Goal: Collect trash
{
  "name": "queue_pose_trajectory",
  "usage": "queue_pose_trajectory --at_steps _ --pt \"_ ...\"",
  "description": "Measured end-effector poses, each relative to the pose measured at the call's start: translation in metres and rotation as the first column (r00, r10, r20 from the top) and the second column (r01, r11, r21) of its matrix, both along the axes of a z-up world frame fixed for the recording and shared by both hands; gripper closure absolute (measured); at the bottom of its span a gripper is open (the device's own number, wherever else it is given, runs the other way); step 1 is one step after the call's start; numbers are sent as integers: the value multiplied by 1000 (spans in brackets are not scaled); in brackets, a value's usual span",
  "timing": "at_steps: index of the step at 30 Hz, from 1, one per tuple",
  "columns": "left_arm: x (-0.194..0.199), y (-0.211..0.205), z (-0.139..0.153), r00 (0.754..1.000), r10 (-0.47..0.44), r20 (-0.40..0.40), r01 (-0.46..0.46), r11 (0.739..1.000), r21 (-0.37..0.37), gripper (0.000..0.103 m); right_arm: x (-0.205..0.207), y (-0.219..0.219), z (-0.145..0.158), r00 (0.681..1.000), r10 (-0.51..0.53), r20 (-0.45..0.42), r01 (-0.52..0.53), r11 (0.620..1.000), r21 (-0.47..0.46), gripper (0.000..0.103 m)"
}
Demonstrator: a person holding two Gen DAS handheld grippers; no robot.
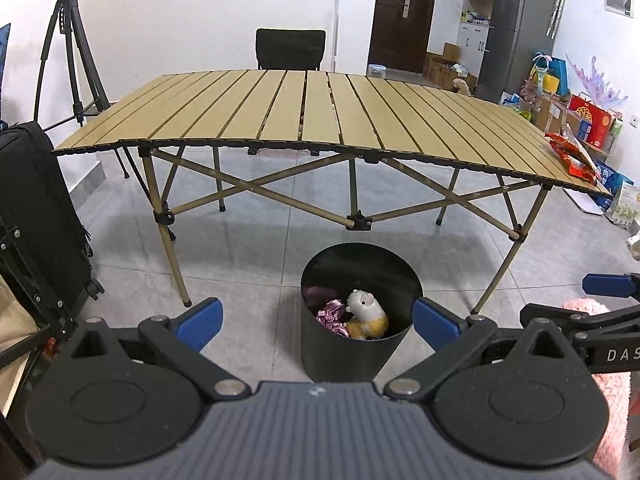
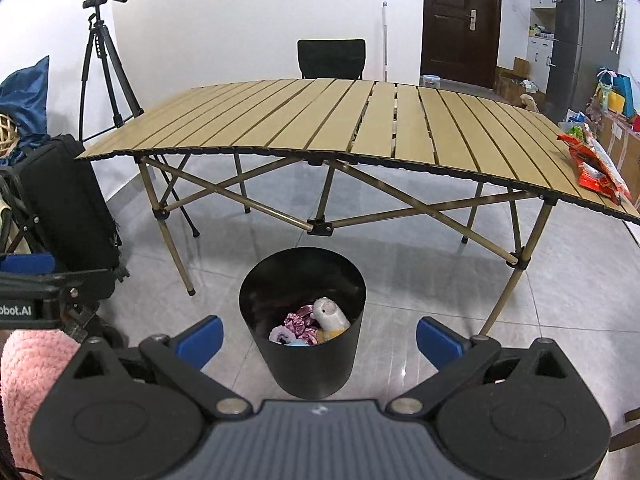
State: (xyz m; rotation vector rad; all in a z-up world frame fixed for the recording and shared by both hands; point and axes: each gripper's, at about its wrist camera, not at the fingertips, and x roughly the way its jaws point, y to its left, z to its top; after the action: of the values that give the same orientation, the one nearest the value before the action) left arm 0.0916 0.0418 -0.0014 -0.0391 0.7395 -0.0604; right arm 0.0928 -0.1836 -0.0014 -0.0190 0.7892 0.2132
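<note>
**Both tongs wide and empty above the bin; red wrappers on the table's far right**

Nearest the cameras, the left tongs [image 1: 316, 322] stand wide apart, blue pads splayed to either side with nothing between them. The right tongs [image 2: 319, 340] are equally wide and hold nothing. A pink fuzzy sleeve [image 2: 28, 364] shows beside the right tongs in the right wrist view.

Just beyond and below the fingertips, on the grey tiled floor [image 2: 420, 276], stands a black round bin [image 2: 308, 364]. In both views it sits between the two pads, a little right of centre for the left tongs. Inside it lie a white-and-yellow plush toy [image 2: 329, 316] and crumpled pink shiny wrappers [image 2: 298, 326], touching each other.

Behind the bin stands the slatted folding table [image 1: 280, 108]. Near its right edge, close to the front right corner, lie red snack wrappers [image 1: 570, 152], well apart from both tongs and from the bin.

Beyond the table's far edge stands a black chair [image 1: 290, 48]; a tripod [image 2: 105, 52] stands off its left side, with a black suitcase [image 1: 36, 208] nearer on the left.
</note>
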Motion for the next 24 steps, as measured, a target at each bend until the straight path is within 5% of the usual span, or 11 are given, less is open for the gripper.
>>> queue_pose_trajectory --at_steps 24 --pt "-10 0 5 1000 4 19 -4 1000 -2 0 -9 -4 1 1000 -8 18 8 1000 7 0"
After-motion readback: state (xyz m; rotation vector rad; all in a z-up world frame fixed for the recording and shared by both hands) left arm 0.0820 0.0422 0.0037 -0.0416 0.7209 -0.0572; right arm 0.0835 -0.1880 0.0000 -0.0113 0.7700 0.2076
